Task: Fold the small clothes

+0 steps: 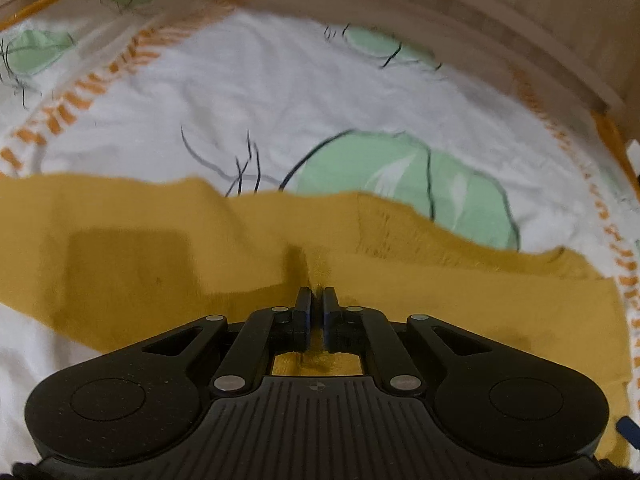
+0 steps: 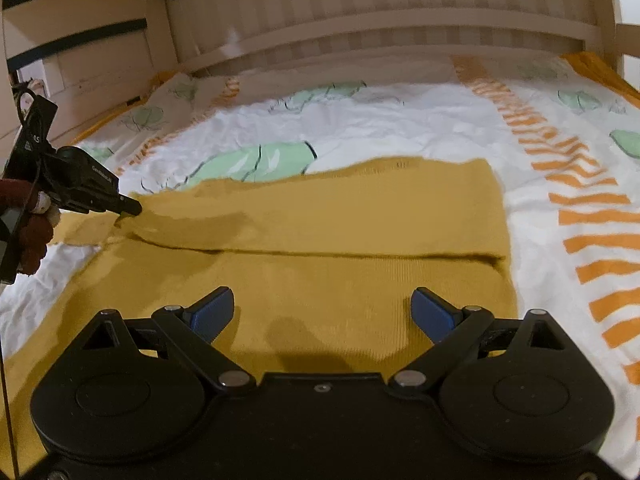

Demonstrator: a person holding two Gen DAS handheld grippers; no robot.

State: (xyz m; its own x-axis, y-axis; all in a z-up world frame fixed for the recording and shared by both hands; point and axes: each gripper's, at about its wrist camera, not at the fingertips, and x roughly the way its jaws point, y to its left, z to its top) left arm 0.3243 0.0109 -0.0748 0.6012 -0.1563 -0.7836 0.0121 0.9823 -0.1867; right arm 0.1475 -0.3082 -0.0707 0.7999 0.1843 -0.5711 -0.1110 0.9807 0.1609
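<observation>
Right wrist view: printed bedsheet [image 2: 400, 120], wooden headboard [image 2: 380, 12]; right jaws wide, empty; left jaws pinching mustard garment [image 2: 320, 208].

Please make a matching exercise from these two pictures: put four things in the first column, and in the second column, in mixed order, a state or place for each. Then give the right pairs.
Column one:
1. left gripper
2. right gripper
3. mustard yellow knitted garment
4. white bed sheet with green shapes and orange stripes

Column two:
A. lies spread under the garment
B. jaws wide apart, nothing between them
C. partly folded, one layer over another
D. jaws shut, pinching yellow cloth

Pairs: 1-D, 2-B, 3-C, 4-A
</observation>
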